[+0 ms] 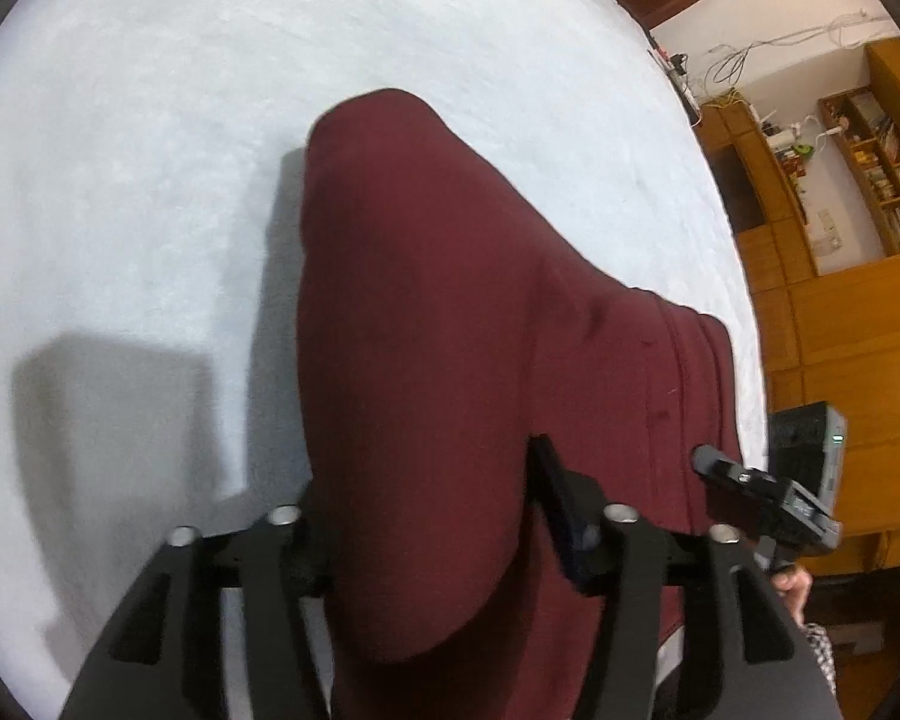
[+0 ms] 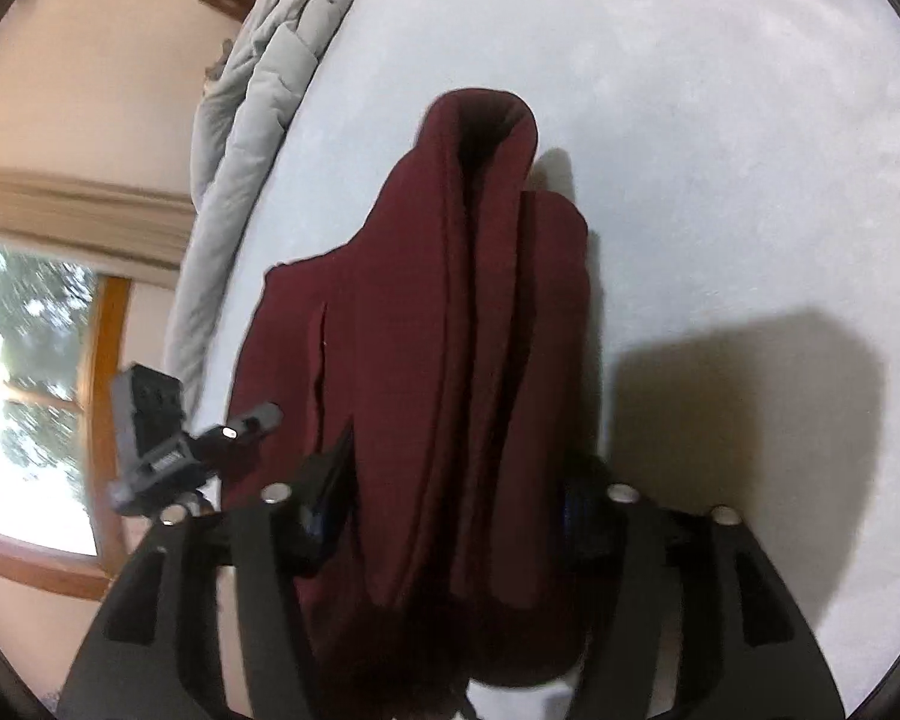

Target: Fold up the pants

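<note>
The maroon pants (image 1: pixel 426 324) hang folded over a pale bed sheet (image 1: pixel 150 120). My left gripper (image 1: pixel 432 516) is shut on a thick fold of the pants, with cloth bulging between its fingers. My right gripper (image 2: pixel 450 498) is shut on another bunched edge of the pants (image 2: pixel 468 312), which droop away from it in long folds. The right gripper also shows in the left wrist view (image 1: pixel 750 492), at the pants' right edge. The left gripper shows in the right wrist view (image 2: pixel 210 438), at the pants' left edge. Both fingertips pairs are mostly hidden by cloth.
The pale sheet (image 2: pixel 690 120) spreads under and beyond the pants. A grey quilted duvet (image 2: pixel 252 120) lies along the bed's far edge. Wooden shelves and cabinets (image 1: pixel 840 210) stand beside the bed. A window (image 2: pixel 24 390) is at the left.
</note>
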`<control>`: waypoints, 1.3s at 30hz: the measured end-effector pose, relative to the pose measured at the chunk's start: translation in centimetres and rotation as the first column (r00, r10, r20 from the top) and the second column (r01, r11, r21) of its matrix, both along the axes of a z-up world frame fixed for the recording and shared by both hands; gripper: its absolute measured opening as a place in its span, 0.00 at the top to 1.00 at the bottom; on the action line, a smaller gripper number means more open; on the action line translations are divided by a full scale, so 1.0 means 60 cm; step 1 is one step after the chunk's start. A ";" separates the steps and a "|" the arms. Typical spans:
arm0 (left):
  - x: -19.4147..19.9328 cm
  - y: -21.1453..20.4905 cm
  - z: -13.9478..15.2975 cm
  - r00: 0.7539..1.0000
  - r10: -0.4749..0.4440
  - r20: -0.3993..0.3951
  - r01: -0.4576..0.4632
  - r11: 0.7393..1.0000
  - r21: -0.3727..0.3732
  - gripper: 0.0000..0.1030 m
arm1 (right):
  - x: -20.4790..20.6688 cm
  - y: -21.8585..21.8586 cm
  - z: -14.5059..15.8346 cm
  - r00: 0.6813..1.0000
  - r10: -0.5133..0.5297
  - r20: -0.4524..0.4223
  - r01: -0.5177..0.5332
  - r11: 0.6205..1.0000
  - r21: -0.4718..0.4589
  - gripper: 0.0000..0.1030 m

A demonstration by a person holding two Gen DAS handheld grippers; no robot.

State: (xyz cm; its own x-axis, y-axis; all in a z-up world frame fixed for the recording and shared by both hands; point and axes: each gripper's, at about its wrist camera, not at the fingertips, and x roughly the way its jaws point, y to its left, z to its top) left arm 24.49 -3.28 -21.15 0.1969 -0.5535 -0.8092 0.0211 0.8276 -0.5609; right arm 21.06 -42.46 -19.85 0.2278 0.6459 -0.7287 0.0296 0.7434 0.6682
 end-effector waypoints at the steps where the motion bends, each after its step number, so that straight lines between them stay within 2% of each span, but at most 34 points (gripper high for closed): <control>1: -0.005 0.004 0.007 1.000 -0.002 -0.003 0.002 1.000 0.028 0.35 | -0.005 -0.004 0.010 1.000 0.002 0.004 -0.002 1.000 -0.024 0.38; 3: -0.021 0.024 0.026 1.000 0.013 0.018 -0.014 0.999 0.052 0.31 | -0.021 -0.001 0.046 0.998 -0.010 0.054 0.015 0.996 -0.086 0.39; 4: -0.032 0.031 0.038 0.999 0.025 0.042 -0.027 0.998 0.056 0.31 | -0.034 -0.007 0.072 0.995 -0.017 0.101 0.028 0.993 -0.111 0.46; 6: -0.054 0.043 0.073 0.992 0.065 0.106 -0.073 0.994 0.080 0.31 | -0.068 -0.013 0.120 0.982 -0.015 0.190 0.034 0.995 -0.098 0.49; 9: -0.102 0.044 0.133 0.968 0.095 0.232 -0.098 0.995 -0.001 0.29 | -0.112 0.016 0.182 0.955 0.063 0.289 -0.042 0.996 -0.080 0.50; 11: -0.133 0.029 0.153 0.957 0.073 0.279 -0.074 0.997 -0.006 0.27 | -0.129 0.042 0.196 0.941 0.115 0.317 -0.091 0.992 -0.090 0.50; 14: -0.153 -0.001 0.148 0.959 0.021 0.283 -0.021 1.000 -0.003 0.27 | -0.137 0.078 0.178 0.943 0.160 0.292 -0.124 0.983 -0.138 0.50; 17: -0.140 -0.022 0.116 0.972 -0.018 0.236 0.003 0.998 0.063 0.27 | -0.124 0.079 0.132 0.971 0.118 0.208 -0.090 0.986 -0.140 0.51; 18: -0.137 -0.025 0.103 0.975 -0.025 0.220 0.009 0.997 0.072 0.27 | -0.123 0.072 0.115 0.977 0.097 0.188 -0.072 0.988 -0.136 0.54; 20: -0.136 -0.023 0.083 0.980 -0.042 0.196 0.025 0.996 0.089 0.27 | -0.128 0.051 0.092 0.985 0.066 0.160 -0.046 0.991 -0.125 0.67; 22: -0.141 -0.031 0.078 0.978 -0.056 0.201 0.035 0.994 0.106 0.27 | -0.128 0.039 0.079 0.989 0.035 0.144 -0.019 0.994 -0.108 0.74; 24: -0.145 -0.040 0.087 0.976 -0.082 0.204 0.053 0.988 0.145 0.26 | -0.131 0.030 0.083 0.990 0.019 0.140 -0.007 0.996 -0.086 0.73; 25: -0.149 -0.039 0.093 0.975 -0.085 0.207 0.053 0.987 0.155 0.26 | -0.133 0.029 0.089 0.989 0.015 0.145 -0.003 0.996 -0.084 0.68; 26: -0.156 -0.038 0.102 0.973 -0.085 0.214 0.050 0.985 0.164 0.26 | -0.137 0.030 0.098 0.987 0.013 0.159 0.001 0.996 -0.089 0.58; 27: -0.164 -0.037 0.114 0.972 -0.078 0.221 0.038 0.984 0.177 0.20 | -0.146 0.032 0.112 0.984 0.013 0.176 0.005 0.995 -0.099 0.53; 29: -0.178 -0.034 0.133 0.970 -0.048 0.238 0.003 0.982 0.189 0.10 | -0.160 0.044 0.140 0.977 0.016 0.214 0.023 0.984 -0.178 0.34; 30: -0.187 -0.030 0.143 0.967 -0.037 0.252 -0.012 0.981 0.193 0.09 | -0.167 0.049 0.151 0.974 0.020 0.227 0.036 0.971 -0.237 0.30; 32: -0.204 -0.024 0.166 0.957 -0.024 0.290 -0.042 0.975 0.219 0.03 | -0.182 0.058 0.169 0.970 0.029 0.242 0.056 0.940 -0.336 0.13; 35: -0.225 -0.019 0.188 0.950 -0.022 0.311 -0.075 0.953 0.295 0.04 | -0.202 0.065 0.187 0.967 0.021 0.253 0.081 0.920 -0.384 0.10; 39: -0.250 -0.008 0.210 0.953 -0.010 0.303 -0.098 0.936 0.339 0.04 | -0.223 0.081 0.200 0.971 0.014 0.239 0.099 0.886 -0.454 0.07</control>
